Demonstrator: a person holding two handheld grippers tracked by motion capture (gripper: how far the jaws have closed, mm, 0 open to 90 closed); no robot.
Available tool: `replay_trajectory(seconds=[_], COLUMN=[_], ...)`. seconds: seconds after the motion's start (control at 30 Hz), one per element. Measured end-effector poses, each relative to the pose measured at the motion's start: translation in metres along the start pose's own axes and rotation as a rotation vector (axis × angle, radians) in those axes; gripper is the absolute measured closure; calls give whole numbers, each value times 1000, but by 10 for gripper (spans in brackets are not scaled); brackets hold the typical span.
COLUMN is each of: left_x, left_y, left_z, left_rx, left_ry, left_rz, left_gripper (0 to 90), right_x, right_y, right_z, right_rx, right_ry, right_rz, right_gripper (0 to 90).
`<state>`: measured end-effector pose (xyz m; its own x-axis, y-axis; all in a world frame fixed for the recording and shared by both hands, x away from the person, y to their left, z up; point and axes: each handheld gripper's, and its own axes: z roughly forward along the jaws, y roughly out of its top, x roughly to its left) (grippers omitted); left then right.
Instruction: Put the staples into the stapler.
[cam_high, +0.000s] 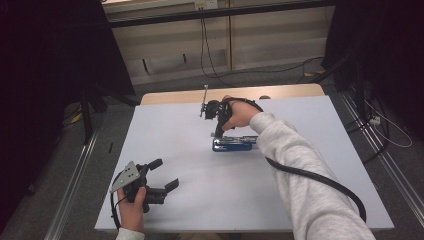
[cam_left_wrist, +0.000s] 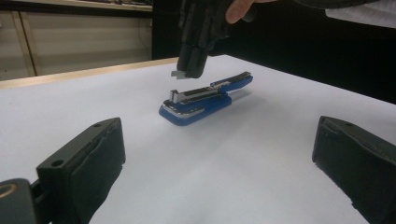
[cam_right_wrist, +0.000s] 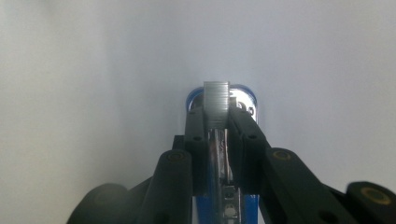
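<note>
Hovering just above the blue stapler's (cam_high: 232, 144) open channel, the right gripper (cam_left_wrist: 187, 70) clamps a staple strip (cam_right_wrist: 216, 103) lengthwise; left gripper (cam_high: 159, 176), jaws apart, idles near-left.

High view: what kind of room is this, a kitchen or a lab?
Probably a lab or workshop set up for recording. A plain white table stands between metal rails, loose cables run over the grey floor, and dark curtains hang at both sides.
</note>
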<state>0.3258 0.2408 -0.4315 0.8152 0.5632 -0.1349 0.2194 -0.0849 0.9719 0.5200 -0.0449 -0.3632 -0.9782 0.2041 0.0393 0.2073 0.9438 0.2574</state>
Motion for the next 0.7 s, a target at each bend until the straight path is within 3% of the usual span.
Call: replay_trajectory(seconds=[0.27, 0.7], left_x=[-1, -1], left_y=[0, -1], left_z=[0, 0], left_rx=[9, 22], left_ry=[-1, -2], left_rz=[8, 5], left_gripper=[25, 25], right_x=[-4, -8], right_y=[-3, -9], right_z=[1, 1], right_rx=[-17, -39], right_ry=[-10, -10], right_rz=[-29, -12], right_gripper=[786, 787])
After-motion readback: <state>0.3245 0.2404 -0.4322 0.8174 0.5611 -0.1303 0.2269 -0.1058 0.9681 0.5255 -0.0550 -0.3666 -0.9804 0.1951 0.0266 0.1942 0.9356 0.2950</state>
